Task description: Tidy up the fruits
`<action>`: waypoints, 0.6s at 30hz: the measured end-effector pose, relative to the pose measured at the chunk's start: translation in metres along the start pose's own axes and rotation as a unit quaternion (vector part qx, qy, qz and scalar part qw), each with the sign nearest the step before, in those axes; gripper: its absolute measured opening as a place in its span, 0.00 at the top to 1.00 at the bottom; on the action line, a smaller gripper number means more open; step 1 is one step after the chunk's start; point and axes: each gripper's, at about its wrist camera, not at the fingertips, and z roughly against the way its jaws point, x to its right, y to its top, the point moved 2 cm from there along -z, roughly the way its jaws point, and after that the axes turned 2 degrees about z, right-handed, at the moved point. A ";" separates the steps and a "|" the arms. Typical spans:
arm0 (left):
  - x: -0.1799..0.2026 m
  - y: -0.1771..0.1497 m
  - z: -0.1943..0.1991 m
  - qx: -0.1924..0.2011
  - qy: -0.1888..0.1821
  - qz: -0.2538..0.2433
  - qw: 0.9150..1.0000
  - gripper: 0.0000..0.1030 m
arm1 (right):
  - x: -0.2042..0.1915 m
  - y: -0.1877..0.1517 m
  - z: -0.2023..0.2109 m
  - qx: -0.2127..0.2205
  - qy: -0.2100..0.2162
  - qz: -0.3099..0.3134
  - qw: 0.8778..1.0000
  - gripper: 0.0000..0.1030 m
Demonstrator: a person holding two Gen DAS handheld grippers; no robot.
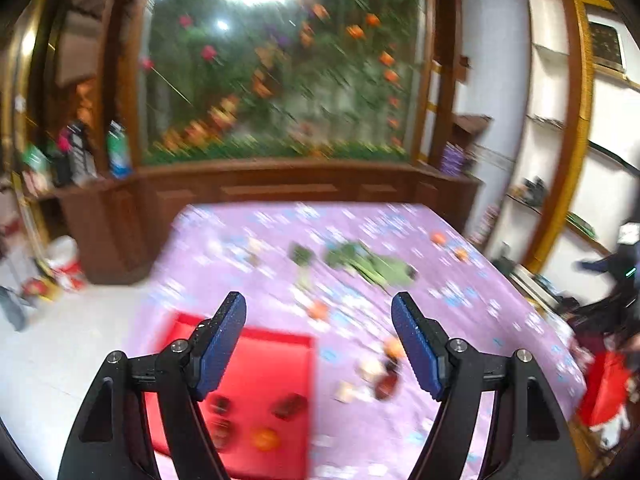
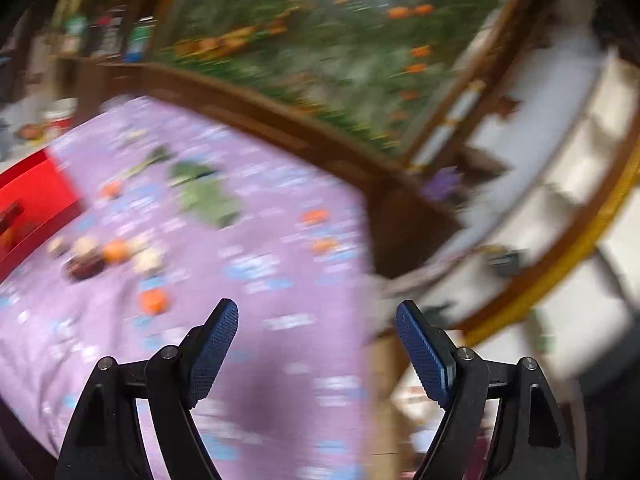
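Note:
Both views are blurred by motion. My left gripper [image 1: 319,312] is open above the near left of a purple-clothed table [image 1: 460,320], with nothing between its blue pads. Below it lies a red tray [image 1: 264,376] holding an orange fruit [image 1: 265,438] and some dark fruits [image 1: 290,405]. A cluster of dark, pale and orange fruits [image 1: 382,374] lies right of the tray, and one orange fruit [image 1: 319,309] further back. My right gripper [image 2: 317,316] is open and empty over the table's right part. An orange fruit [image 2: 153,301] lies to its left, the fruit cluster [image 2: 104,256] and the red tray [image 2: 32,196] further left.
Green leafy vegetables [image 1: 372,264] lie mid-table, with two small orange fruits [image 1: 450,246] near the far right edge. A wooden cabinet [image 1: 280,188] with a flower picture stands behind the table. White shelves [image 2: 560,184] rise on the right, and a red bag [image 1: 604,388] hangs by the table's right edge.

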 end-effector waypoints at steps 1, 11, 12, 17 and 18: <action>0.008 -0.011 -0.016 -0.014 -0.012 -0.002 1.000 0.28 | -0.017 -0.007 -0.019 0.003 0.021 -0.004 1.000 0.18; 0.050 -0.102 -0.118 -0.139 -0.069 0.024 0.988 0.32 | -0.074 -0.019 -0.091 -0.004 0.152 -0.125 0.980 0.23; 0.053 -0.108 -0.124 -0.147 -0.067 0.021 0.987 0.34 | -0.076 -0.021 -0.099 -0.013 0.169 -0.136 0.976 0.27; 0.061 -0.122 -0.139 -0.160 -0.049 -0.004 0.986 0.43 | -0.079 -0.032 -0.123 -0.040 0.212 -0.183 0.959 0.37; 0.061 -0.124 -0.140 -0.164 -0.049 -0.005 0.985 0.46 | -0.080 -0.034 -0.126 -0.044 0.218 -0.187 0.957 0.37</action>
